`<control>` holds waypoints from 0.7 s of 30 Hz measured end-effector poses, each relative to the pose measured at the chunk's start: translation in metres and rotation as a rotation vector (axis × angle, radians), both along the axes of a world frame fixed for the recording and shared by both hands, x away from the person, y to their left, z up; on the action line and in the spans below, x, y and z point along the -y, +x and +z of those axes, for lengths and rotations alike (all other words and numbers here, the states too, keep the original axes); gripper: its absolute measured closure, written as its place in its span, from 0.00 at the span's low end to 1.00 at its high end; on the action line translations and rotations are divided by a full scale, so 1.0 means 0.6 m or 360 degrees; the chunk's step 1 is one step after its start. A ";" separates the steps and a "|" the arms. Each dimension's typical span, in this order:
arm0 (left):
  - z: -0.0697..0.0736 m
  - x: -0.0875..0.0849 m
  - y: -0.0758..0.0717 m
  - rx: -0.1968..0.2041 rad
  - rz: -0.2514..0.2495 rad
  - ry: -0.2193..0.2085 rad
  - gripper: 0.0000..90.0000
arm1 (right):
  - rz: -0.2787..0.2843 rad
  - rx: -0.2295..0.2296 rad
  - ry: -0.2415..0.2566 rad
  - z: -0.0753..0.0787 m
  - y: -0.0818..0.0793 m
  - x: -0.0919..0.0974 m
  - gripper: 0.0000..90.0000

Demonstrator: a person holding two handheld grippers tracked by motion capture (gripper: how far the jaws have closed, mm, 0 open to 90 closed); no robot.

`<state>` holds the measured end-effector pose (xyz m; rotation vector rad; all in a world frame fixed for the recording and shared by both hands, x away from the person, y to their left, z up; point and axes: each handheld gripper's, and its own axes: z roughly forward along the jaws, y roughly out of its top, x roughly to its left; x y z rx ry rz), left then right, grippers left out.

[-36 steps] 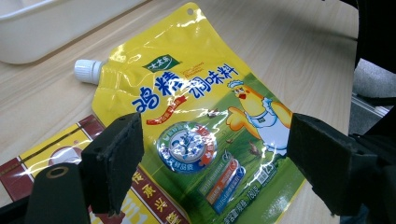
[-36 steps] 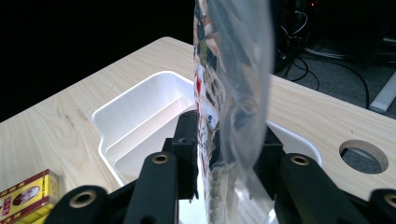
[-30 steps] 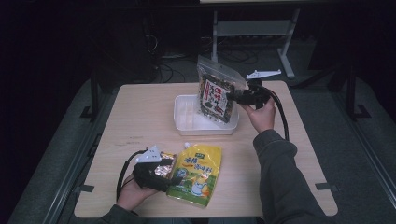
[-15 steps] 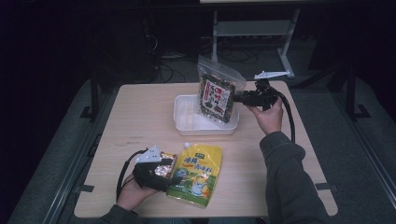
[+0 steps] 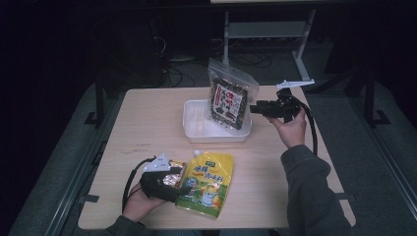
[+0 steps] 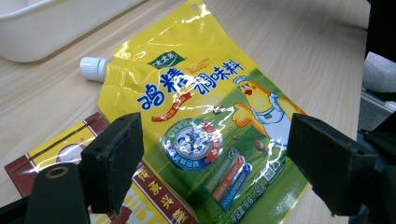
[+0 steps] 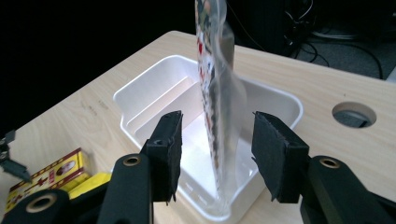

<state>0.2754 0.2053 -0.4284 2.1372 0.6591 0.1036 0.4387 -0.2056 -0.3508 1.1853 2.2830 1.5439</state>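
A clear bag of dark snacks [image 5: 228, 101] stands upright on its edge in the white tray [image 5: 196, 130] at the table's far middle. My right gripper [image 5: 254, 108] is level just to its right. In the right gripper view its jaws have just been opening. The bag [image 7: 219, 107] lines up with the gap, and neither pad [image 7: 275, 149] touches it. Near the front edge my left gripper [image 5: 183, 189] is open over a yellow spouted pouch [image 5: 207, 179]. A red and gold box [image 5: 173, 173] lies beside the pouch, partly under it. The pouch [image 6: 201, 107] lies flat below the wide jaws.
A round cable hole [image 7: 353, 114] is in the tabletop right of the tray [image 7: 154, 93]. The person's right forearm and sleeve [image 5: 307, 191] lie across the table's right side. A metal shelf frame [image 5: 265, 29] and floor cables stand behind the table.
The right gripper has opened and drawn back to the right, away from the bag, which stays standing in the tray. The left gripper and the pouch have not moved.
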 end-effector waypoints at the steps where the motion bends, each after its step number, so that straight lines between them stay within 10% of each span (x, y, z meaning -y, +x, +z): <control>1: 0.000 0.000 0.000 0.0000 -0.0001 0.0000 0.20 | 0.0002 -0.0012 -0.0001 -0.002 -0.004 0.003 0.56; 21: 0.003 -0.004 -0.001 0.0013 0.0004 0.0007 0.20 | 0.0107 -0.0110 -0.0053 -0.002 -0.066 0.014 0.47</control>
